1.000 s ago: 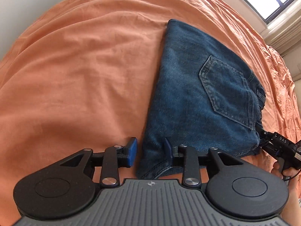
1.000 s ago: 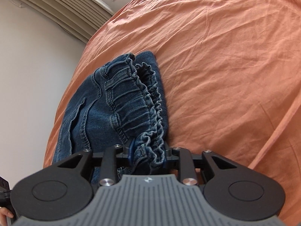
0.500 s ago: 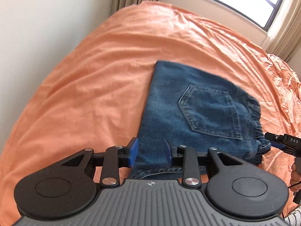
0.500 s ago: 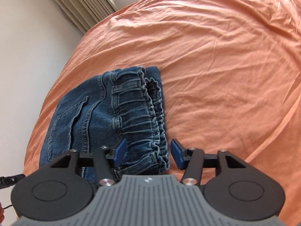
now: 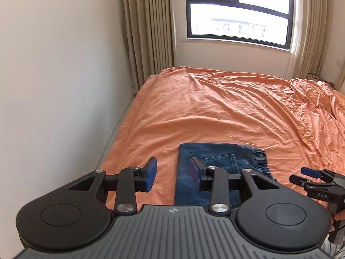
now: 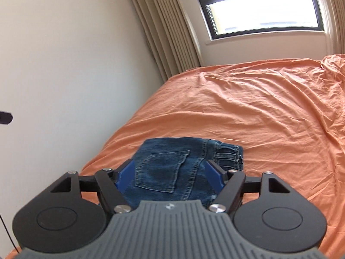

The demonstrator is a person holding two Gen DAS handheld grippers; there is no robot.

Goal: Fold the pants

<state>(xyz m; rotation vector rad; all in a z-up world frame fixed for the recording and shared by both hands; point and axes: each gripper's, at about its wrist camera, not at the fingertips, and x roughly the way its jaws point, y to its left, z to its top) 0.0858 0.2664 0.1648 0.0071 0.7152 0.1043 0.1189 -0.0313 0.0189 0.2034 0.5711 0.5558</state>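
Left wrist view: folded pants lie on the orange bed, back pocket up. Above the pants, left gripper and right gripper both hang with fingers apart, holding nothing.

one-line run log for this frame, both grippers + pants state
left gripper: open, empty | right gripper: open, empty | jeans: folded, pocket up, on orange bed sheet | phase: released

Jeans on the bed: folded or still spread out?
Folded. The jeans lie as a compact rectangle on the orange sheet, back pocket up, waistband stacked at one edge.
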